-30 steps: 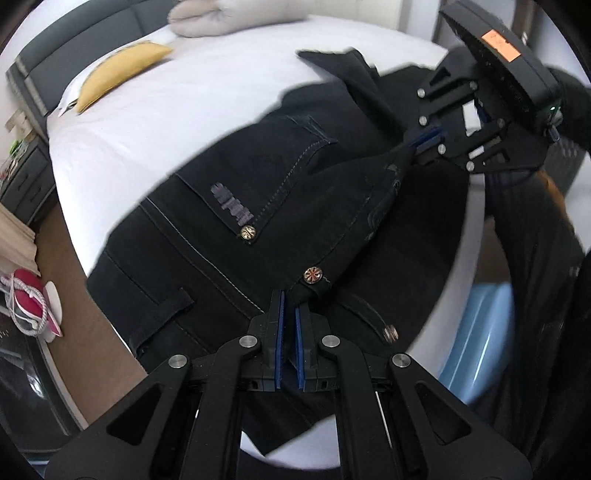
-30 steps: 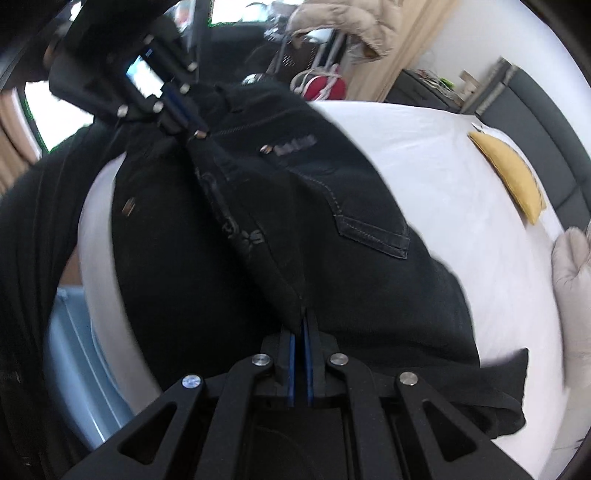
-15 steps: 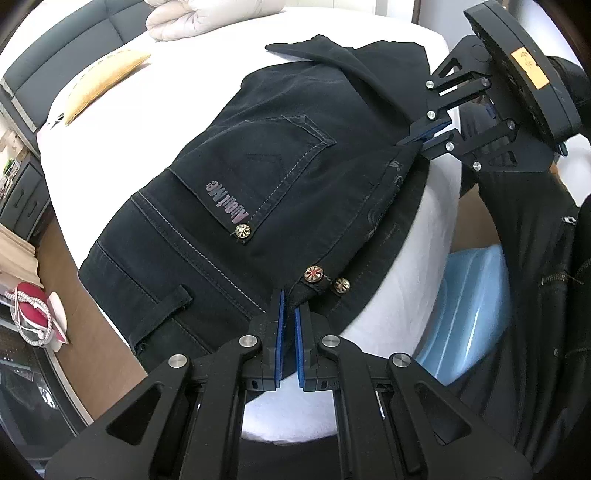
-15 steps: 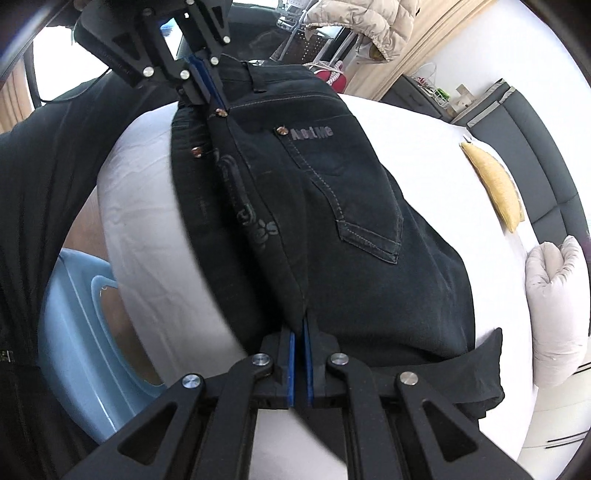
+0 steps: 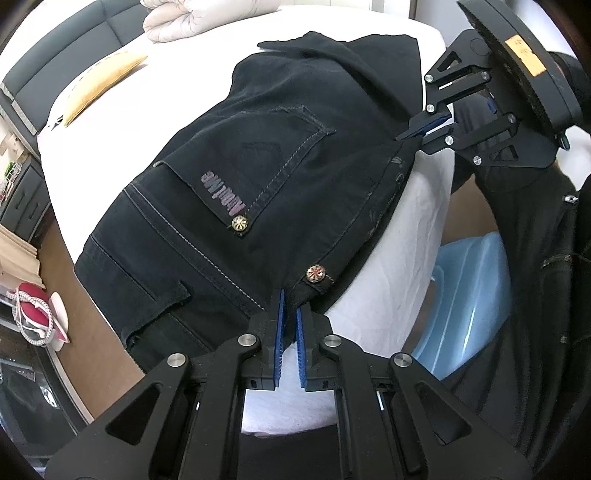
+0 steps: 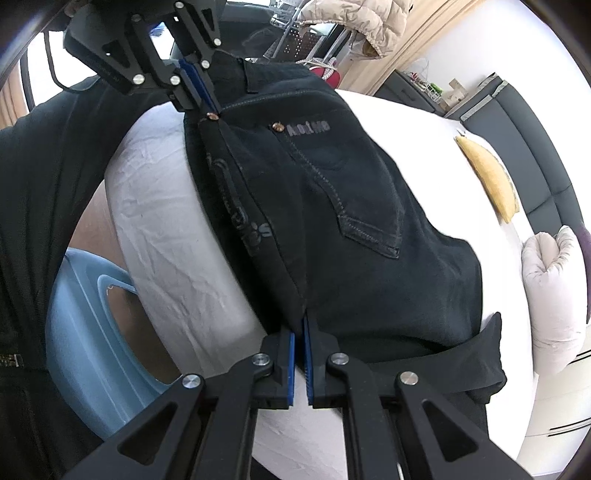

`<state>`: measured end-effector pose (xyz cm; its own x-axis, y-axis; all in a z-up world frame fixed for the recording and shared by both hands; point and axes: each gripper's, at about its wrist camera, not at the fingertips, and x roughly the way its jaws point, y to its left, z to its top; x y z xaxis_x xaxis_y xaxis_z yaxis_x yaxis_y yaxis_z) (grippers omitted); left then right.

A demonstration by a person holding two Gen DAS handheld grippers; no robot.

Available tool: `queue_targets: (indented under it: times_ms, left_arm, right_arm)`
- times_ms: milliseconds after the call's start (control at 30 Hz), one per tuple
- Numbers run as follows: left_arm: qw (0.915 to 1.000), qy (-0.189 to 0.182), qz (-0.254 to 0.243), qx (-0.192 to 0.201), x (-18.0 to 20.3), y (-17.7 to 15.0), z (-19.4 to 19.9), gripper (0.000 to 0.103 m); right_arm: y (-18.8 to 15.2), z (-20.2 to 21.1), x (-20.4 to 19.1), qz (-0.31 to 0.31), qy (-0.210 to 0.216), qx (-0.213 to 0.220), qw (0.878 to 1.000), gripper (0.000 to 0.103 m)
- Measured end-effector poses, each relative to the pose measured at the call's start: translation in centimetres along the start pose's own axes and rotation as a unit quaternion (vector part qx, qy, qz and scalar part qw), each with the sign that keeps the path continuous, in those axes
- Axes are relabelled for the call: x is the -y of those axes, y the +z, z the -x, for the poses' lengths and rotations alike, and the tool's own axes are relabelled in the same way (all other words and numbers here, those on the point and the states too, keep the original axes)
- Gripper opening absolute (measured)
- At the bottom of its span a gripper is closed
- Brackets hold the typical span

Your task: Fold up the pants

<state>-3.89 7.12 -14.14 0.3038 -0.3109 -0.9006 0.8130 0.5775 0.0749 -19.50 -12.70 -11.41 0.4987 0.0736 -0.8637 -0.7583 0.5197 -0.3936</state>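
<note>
Black pants (image 5: pixel 280 177) lie folded lengthwise on the white bed (image 5: pixel 155 92), back pocket and logo up. My left gripper (image 5: pixel 289 301) is shut on the pants' waistband edge by a metal stud, near the bed's edge. My right gripper (image 6: pixel 299 328) is shut on the folded side seam of the pants (image 6: pixel 351 221) further down the leg. Each gripper shows in the other's view: the right one (image 5: pixel 421 134) at the upper right, the left one (image 6: pixel 201 99) at the top left. The cloth between them lies taut along the bed's edge.
A light blue plastic tub (image 5: pixel 469 295) stands on the floor beside the bed (image 6: pixel 159 206). A yellow cushion (image 5: pixel 103 77) and a rolled pale duvet (image 5: pixel 199 18) lie at the far side. A dark headboard (image 6: pixel 535 147) borders the bed. A red bag (image 5: pixel 33 314) sits on the floor.
Both grippers have carried the pants' edge toward the near bed edge and lowered it. The pants now lie flatter on the sheet, and more white sheet shows beside the seam.
</note>
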Motion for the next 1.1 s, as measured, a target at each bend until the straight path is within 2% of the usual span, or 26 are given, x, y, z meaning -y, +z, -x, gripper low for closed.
queue_targets:
  times_ms: [133, 300, 367, 533, 667, 733, 767, 800, 833, 867, 900, 933, 967, 1000, 1033, 1100]
  left_arm:
    - [0.9999, 0.0, 0.011, -0.003, -0.4, 0.0, 0.5, 0.01]
    - [0.9995, -0.013, 0.013, -0.027, -1.5, 0.6, 3.5, 0.013]
    - [0.9997, -0.009, 0.014, -0.019, -1.9, 1.4, 4.9, 0.013]
    - [0.9976, -0.028, 0.045, 0.045, -2.3, 5.5, 6.8, 0.013]
    - [0.9924, -0.033, 0.099, 0.065, -2.0, 8.6, 3.0, 0.013]
    - [0.9864, -0.056, 0.15, 0.038, -1.9, 9.3, -1.7, 0.013]
    - [0.9859, -0.044, 0.161, 0.008, -1.6, 9.2, -4.3, 0.013]
    - [0.9847, -0.036, 0.17, -0.007, -1.2, 9.0, -6.0, 0.013]
    - [0.9836, -0.03, 0.178, 0.007, -1.1, 8.8, -6.4, 0.013]
    - [0.9819, -0.028, 0.187, 0.017, -1.1, 8.7, -6.4, 0.013]
    - [0.979, -0.032, 0.2, 0.017, -1.4, 8.7, -6.4, 0.013]
    - [0.9774, -0.035, 0.208, 0.016, -1.6, 8.8, -6.4, 0.013]
    - [0.9765, -0.037, 0.212, 0.015, -1.7, 8.9, -6.4, 0.013]
    - [0.977, -0.036, 0.21, 0.014, -1.7, 9.0, -6.5, 0.013]
    - [0.9777, -0.033, 0.207, 0.013, -1.6, 9.1, -6.6, 0.013]
    - [0.9778, -0.031, 0.207, 0.011, -1.6, 9.3, -6.8, 0.013]
  right_arm:
    - [0.2, -1.5, -0.2, 0.001, -0.002, -0.003, 1.0, 0.009]
    - [0.0, -1.7, -0.3, -0.013, -0.013, 0.006, 1.0, 0.009]
    - [-0.1, -1.8, -0.4, -0.021, -0.017, 0.008, 1.0, 0.009]
    - [-0.2, -1.9, -0.8, -0.033, -0.024, 0.013, 0.999, 0.009]
    - [-0.3, -1.9, -0.7, -0.053, -0.025, 0.018, 0.998, 0.01]
    - [-0.5, -1.8, -0.4, -0.071, -0.024, 0.023, 0.997, 0.01]
    - [-0.6, -1.7, -0.2, -0.083, -0.024, 0.026, 0.996, 0.011]
    - [-0.8, -1.6, 0.1, -0.093, -0.021, 0.028, 0.995, 0.014]
    - [-1.0, -1.4, 0.5, -0.11, -0.014, 0.03, 0.993, 0.017]
    - [-1.3, -1.2, 1.2, -0.134, -0.004, 0.028, 0.991, 0.027]
    - [-1.6, -1.0, 1.6, -0.149, 0.005, 0.029, 0.988, 0.051]
    - [-2.3, -0.4, 2.5, -0.176, 0.027, 0.034, 0.983, 0.062]
    - [-2.8, 0.0, 3.1, -0.194, 0.041, 0.041, 0.979, 0.069]
    - [-3.5, 0.9, 4.2, -0.222, 0.051, 0.059, 0.972, 0.069]
    - [-4.6, 1.8, 6.1, -0.266, 0.058, 0.077, 0.959, 0.069]
    - [-6.3, 2.6, 9.5, -0.334, 0.064, 0.087, 0.936, 0.069]
